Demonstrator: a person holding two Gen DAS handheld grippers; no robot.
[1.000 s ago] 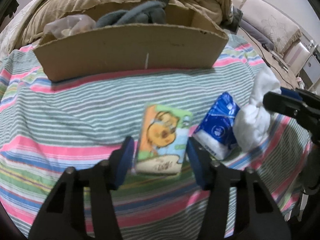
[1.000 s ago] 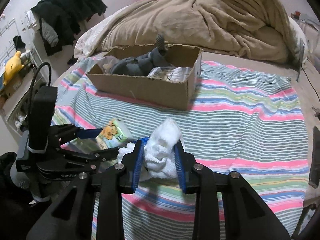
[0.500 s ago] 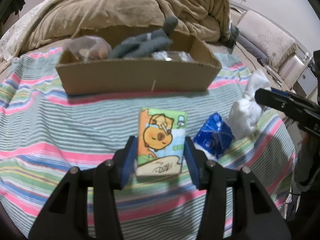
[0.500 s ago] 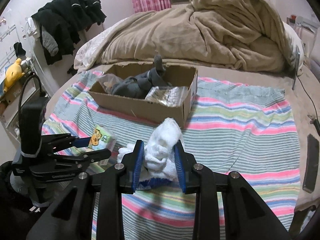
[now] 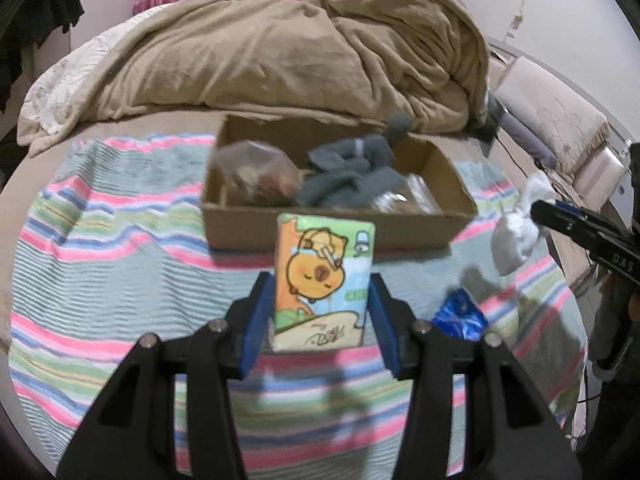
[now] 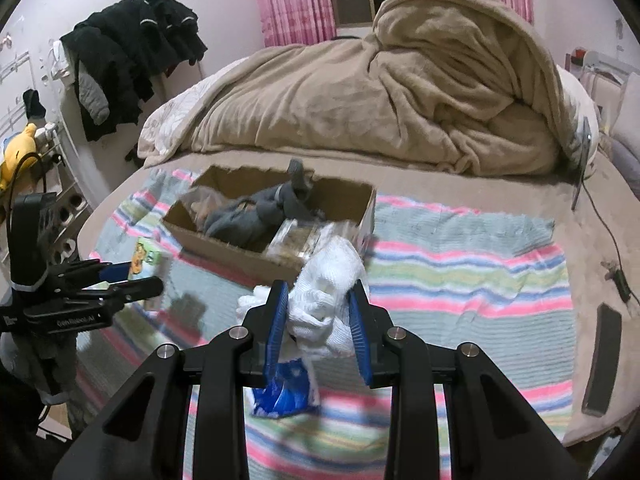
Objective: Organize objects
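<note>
My left gripper is shut on a cartoon tissue pack and holds it up in front of the cardboard box. My right gripper is shut on a bundle of white socks, lifted above the striped blanket. The box holds grey socks and clear plastic bags. A blue tissue pack lies on the blanket; it also shows under the right gripper. The right gripper with the socks appears at the right of the left wrist view.
A heaped tan duvet lies behind the box. A dark phone and a cable lie on the bed at the right. Dark clothes hang by the left wall.
Both grippers have risen from the blanket with their loads. The left closed on the cartoon pack and lifted it toward the box. The blue pack stayed on the blanket.
</note>
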